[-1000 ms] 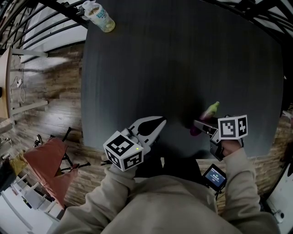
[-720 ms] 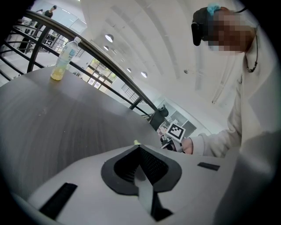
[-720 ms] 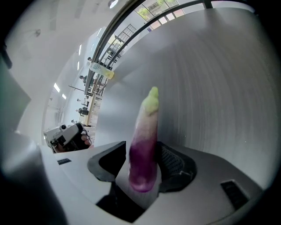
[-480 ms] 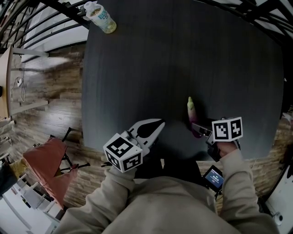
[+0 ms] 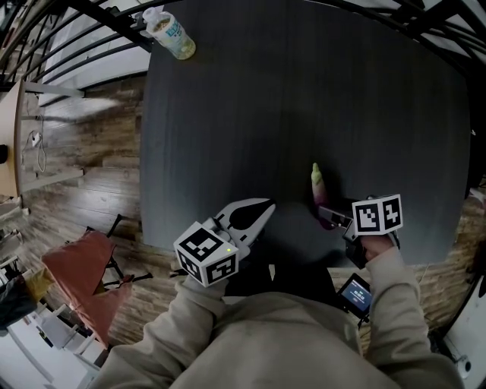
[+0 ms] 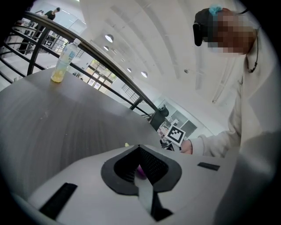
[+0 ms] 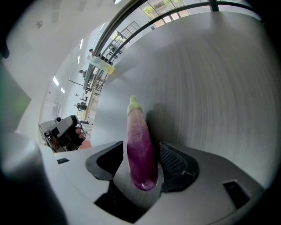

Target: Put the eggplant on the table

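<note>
The eggplant [image 5: 317, 185], purple with a pale green stem end, lies on the dark round table [image 5: 304, 91] near its front edge, stem pointing away from me. My right gripper [image 5: 327, 216] sits at its purple end. In the right gripper view the eggplant [image 7: 140, 145] lies between the opening jaws, with a clear gap at the left pad and the right pad [image 7: 172, 159] just beside it. My left gripper [image 5: 267, 205] hovers over the table's front edge to the left, jaws shut with nothing held; its tips [image 6: 139, 148] meet.
A plastic bottle [image 5: 171, 32] with yellowish liquid stands at the table's far left edge, by a black railing [image 5: 91, 11]. Wooden floor and a red stool [image 5: 83, 270] lie left of the table. The right gripper's marker cube [image 6: 176, 135] shows in the left gripper view.
The eggplant swung from pointing up and right to lying flat, pointing straight away. The right gripper shifted slightly left and its jaws widened. The left gripper stayed put.
</note>
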Available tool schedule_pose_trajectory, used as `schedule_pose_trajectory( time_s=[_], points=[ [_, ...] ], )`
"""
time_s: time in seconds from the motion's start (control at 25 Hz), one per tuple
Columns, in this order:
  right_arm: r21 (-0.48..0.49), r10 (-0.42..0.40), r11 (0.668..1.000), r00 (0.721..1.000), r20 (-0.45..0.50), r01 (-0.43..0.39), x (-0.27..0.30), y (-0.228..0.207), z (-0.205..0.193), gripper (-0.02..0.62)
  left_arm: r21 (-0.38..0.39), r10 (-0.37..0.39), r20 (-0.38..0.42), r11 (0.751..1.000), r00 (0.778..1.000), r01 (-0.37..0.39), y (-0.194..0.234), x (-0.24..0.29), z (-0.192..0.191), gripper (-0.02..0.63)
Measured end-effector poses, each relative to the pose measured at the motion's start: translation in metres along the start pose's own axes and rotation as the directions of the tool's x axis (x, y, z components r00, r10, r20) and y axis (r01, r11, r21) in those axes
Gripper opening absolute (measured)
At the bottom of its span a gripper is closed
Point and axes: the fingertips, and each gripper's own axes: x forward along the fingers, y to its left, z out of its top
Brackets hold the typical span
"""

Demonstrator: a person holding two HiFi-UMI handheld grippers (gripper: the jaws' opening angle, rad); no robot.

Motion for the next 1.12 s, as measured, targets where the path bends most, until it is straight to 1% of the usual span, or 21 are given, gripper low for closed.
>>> schedule_pose_trajectory(
  time_s=[0.16,0.36,0.48,0.56,0.64,0.68,0.76,0.8,0.88,0.96,1.04,1.12],
  points=[
    [-0.015,0.015,1.0,1.0,0.024,-0.014,-0.01,0.011,0.004,0.256,0.035,0.004,-0.006,0.999,1.0,-0.004,-0.004,-0.009,0.013,0.002],
    [-0.037,0.026,0.999,0.995,0.097,-0.023,-0.039,0.029,0.02,0.256,0.099,0.001,0.008,0.995,1.0,-0.002,-0.016,-0.02,0.04,0.002],
    [-0.056,0.03,0.998,0.984,0.176,-0.021,-0.066,0.043,0.03,0.255,0.143,-0.022,0.022,0.99,1.0,0.019,-0.034,-0.024,0.056,0.002],
    [-0.098,0.059,0.995,0.966,0.251,-0.035,-0.09,0.06,0.042,0.247,0.188,-0.054,0.027,0.981,0.998,0.048,-0.048,-0.024,0.071,0.002],
    [-0.158,0.097,0.986,0.94,0.326,-0.047,-0.117,0.081,0.056,0.214,0.229,-0.093,0.042,0.97,0.995,0.081,-0.064,-0.023,0.091,0.002],
    [-0.183,0.116,0.982,0.924,0.363,-0.051,-0.132,0.09,0.062,0.174,0.242,-0.111,0.055,0.966,0.992,0.095,-0.071,-0.023,0.103,0.002],
    [-0.215,0.161,0.974,0.884,0.438,-0.072,-0.161,0.109,0.07,0.067,0.262,-0.142,0.086,0.958,0.986,0.115,-0.088,-0.025,0.124,0.002],
    [-0.23,0.192,0.969,0.86,0.472,-0.09,-0.175,0.119,0.072,0.041,0.276,-0.157,0.099,0.953,0.983,0.125,-0.098,-0.027,0.133,0.002],
    [-0.277,0.26,0.953,0.808,0.528,-0.125,-0.2,0.139,0.072,0.02,0.319,-0.191,0.124,0.937,0.974,0.143,-0.121,-0.035,0.148,0.002],
    [-0.344,0.314,0.93,0.76,0.569,-0.127,-0.224,0.163,0.069,0.015,0.371,-0.232,0.148,0.914,0.961,0.163,-0.146,-0.047,0.163,0.002],
    [-0.415,0.35,0.905,0.719,0.6,-0.095,-0.248,0.188,0.068,0.014,0.415,-0.27,0.165,0.892,0.949,0.182,-0.169,-0.056,0.178,0.002],
    [-0.475,0.381,0.878,0.676,0.63,-0.052,-0.27,0.21,0.07,0.014,0.445,-0.296,0.178,0.875,0.938,0.192,-0.187,-0.063,0.191,0.002]
  ],
)
